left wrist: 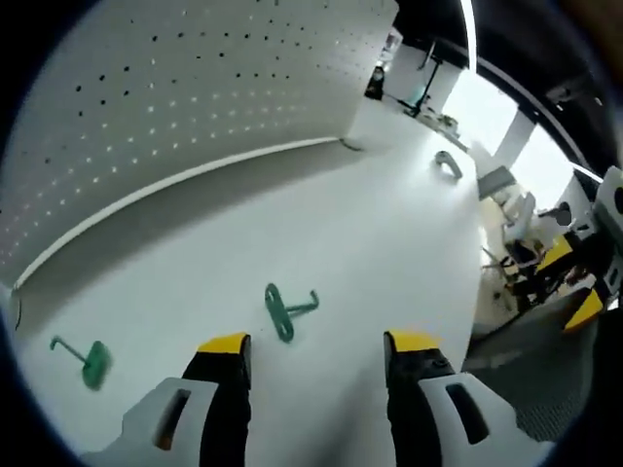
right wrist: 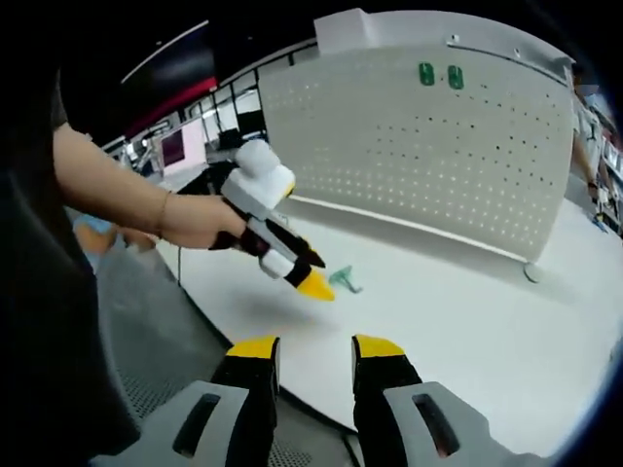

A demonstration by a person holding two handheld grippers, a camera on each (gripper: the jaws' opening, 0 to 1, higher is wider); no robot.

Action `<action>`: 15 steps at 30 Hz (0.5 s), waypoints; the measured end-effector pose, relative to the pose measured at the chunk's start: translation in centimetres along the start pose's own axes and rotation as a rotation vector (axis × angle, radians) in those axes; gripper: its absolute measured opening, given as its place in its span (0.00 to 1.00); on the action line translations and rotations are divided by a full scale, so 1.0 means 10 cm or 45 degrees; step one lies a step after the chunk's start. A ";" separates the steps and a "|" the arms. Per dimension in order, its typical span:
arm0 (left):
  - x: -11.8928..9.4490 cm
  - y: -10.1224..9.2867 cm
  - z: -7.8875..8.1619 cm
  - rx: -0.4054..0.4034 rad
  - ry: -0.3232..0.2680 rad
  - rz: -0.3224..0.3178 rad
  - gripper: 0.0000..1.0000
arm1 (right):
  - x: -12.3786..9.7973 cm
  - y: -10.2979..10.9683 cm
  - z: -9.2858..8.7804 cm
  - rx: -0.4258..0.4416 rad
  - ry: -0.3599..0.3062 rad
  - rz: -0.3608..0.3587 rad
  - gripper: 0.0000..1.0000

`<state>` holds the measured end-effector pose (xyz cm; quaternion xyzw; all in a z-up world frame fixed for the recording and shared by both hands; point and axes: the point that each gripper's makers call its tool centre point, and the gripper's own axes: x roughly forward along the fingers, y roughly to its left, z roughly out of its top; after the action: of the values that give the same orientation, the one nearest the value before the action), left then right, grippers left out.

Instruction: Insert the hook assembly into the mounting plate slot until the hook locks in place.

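Hook assembly number one, a green hook, lies flat on the white table in the left gripper view, just above and between the yellow tips of the left gripper, whose jaws stand apart with nothing between them; a second green hook rests out at nine o'clock from those tips, well apart from the first; the perforated white mounting plate stands upright along the table's far edge, filling eleven to twelve o'clock; a small grey clip-like piece sits on the table at about one o'clock, too small to tell what it is. Over in the right gripper view, the right gripper holds its jaws apart and empty at the near table edge; the left gripper comes in at ten o'clock, held in a hand, its yellow tip pointing down toward a green hook on the table; the mounting plate stands behind, with two green tabs near its top at one o'clock.
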<state>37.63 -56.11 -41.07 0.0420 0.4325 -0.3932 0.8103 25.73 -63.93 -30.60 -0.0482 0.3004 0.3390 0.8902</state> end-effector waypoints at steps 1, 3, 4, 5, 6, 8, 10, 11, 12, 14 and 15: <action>0.01 0.02 -0.01 0.002 0.007 0.005 0.52 | -0.02 0.00 0.03 -0.011 -0.014 -0.001 0.28; 0.03 0.05 0.00 -0.007 0.012 0.005 0.51 | -0.06 0.01 0.10 -0.043 -0.046 -0.001 0.28; 0.03 0.06 0.00 -0.013 0.021 0.006 0.52 | -0.07 0.02 0.11 -0.058 -0.041 0.005 0.28; 0.04 0.06 0.00 -0.014 0.030 0.007 0.52 | -0.08 0.03 0.11 -0.065 -0.037 0.012 0.28; 0.04 0.07 0.00 -0.008 0.035 0.012 0.51 | -0.08 0.03 0.12 -0.067 -0.038 0.016 0.28; 0.06 0.09 0.02 0.002 0.039 0.020 0.48 | -0.08 0.05 0.11 -0.058 -0.032 0.033 0.28; 0.07 0.09 0.05 0.000 0.035 0.018 0.45 | -0.07 0.06 0.08 -0.068 -0.013 0.047 0.28; 0.08 0.08 0.06 0.001 0.037 0.016 0.43 | -0.06 0.05 0.06 -0.068 -0.006 0.048 0.28; 0.10 0.06 0.07 0.012 0.040 0.013 0.42 | -0.06 0.05 0.05 -0.062 -0.002 0.051 0.28; 0.12 0.06 0.07 0.051 0.058 0.016 0.37 | -0.06 0.04 0.06 -0.052 -0.005 0.048 0.28; 0.13 0.07 0.07 0.054 0.068 0.020 0.35 | -0.06 0.03 0.07 -0.051 -0.008 0.045 0.28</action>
<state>38.93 -56.73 -41.83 0.0730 0.4451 -0.3947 0.8005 25.51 -63.82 -29.66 -0.0597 0.2916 0.3607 0.8839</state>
